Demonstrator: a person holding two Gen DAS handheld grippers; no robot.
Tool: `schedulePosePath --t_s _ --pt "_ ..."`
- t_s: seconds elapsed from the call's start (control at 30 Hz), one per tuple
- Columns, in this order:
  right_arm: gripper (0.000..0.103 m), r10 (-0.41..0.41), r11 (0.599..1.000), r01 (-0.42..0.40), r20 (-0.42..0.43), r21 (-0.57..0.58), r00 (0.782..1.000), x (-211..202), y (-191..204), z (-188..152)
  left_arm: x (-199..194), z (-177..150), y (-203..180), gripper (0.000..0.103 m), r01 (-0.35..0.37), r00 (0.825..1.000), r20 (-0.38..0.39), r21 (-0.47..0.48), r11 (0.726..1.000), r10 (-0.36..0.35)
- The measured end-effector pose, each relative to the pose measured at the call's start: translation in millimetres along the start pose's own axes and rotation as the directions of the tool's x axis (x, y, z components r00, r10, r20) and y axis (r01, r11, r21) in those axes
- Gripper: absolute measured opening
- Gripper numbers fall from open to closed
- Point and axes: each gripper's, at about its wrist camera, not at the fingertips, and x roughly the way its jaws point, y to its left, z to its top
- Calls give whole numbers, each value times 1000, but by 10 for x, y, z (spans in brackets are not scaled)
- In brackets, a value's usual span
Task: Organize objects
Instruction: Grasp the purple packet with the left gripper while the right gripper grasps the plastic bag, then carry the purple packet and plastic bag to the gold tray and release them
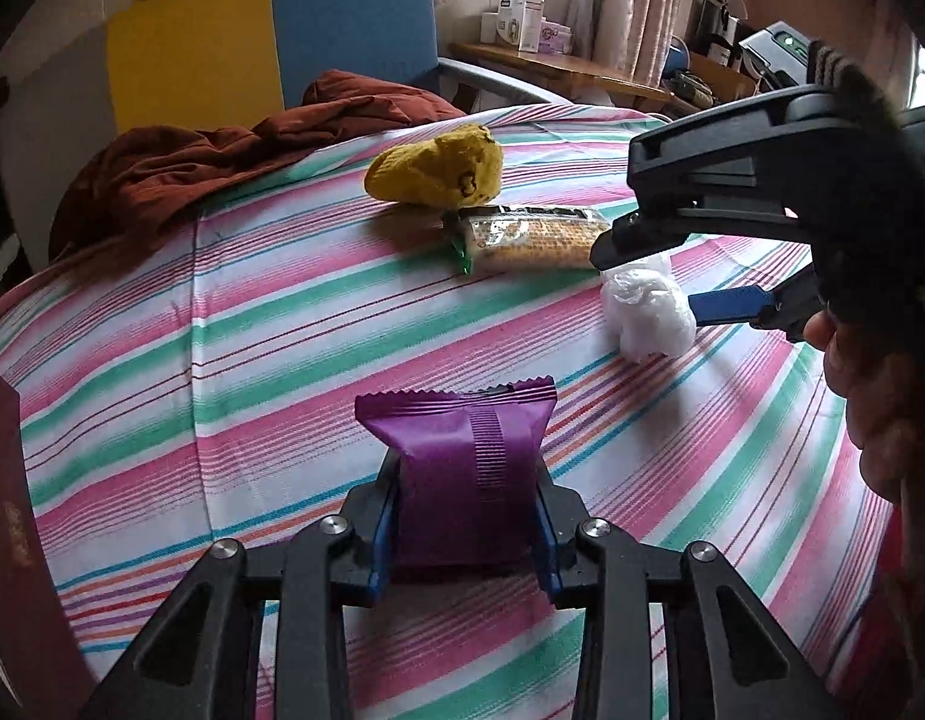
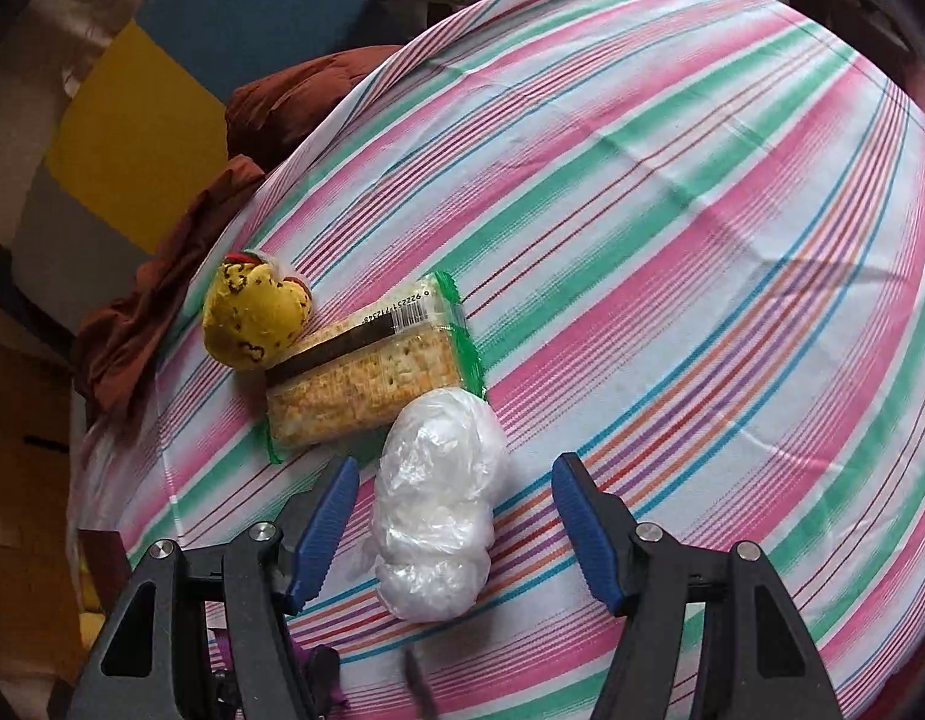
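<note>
In the left wrist view, lower centre, our left gripper (image 1: 465, 525) pinches a purple packet (image 1: 462, 474). In the right wrist view we see the yellow toy (image 2: 255, 318) at left, the cracker pack (image 2: 366, 384) beside it, then our right gripper (image 2: 453, 531), spread around the white plastic bundle (image 2: 438, 510).

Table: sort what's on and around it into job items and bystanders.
Job items: purple packet held in left gripper; white bag between the open right gripper fingers; cracker pack; yellow toy.

Bystanders: brown cloth, chair, boxes on the shelf.
</note>
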Motion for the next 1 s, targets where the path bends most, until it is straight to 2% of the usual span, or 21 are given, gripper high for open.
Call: schedulePosePath --t_s 0.17,0.23,0.37,0.5,0.63,0.87,1.0 --pt "68 -26 998 27 3 -48 1000 2 53 -4 17 23 46 38 16 1000 -2 -18 1000 -16" --pt "62 -32 998 32 2 -61 999 -2 64 -11 21 27 44 38 18 1000 -2 -17 1000 -18" --pt "56 -40 995 40 -5 -96 999 -5 102 -41 20 28 39 38 18 1000 -1 -15 1000 -18" --pt "45 -86 984 84 -4 -157 996 -4 167 -90 20 29 37 38 19 1000 0 -15 1000 -19" --pt "39 -108 971 104 -9 -214 994 -12 232 -155 21 35 30 38 15 1000 0 -9 1000 -15" --pt "39 -42 962 25 -56 -273 998 -32 319 -255 -2 37 38 35 4 1000 -4 -7 1000 -4" --pt "39 6 944 -23 -50 -328 999 -95 405 -293 -68 7 50 35 -17 1000 -18 -14 1000 17"
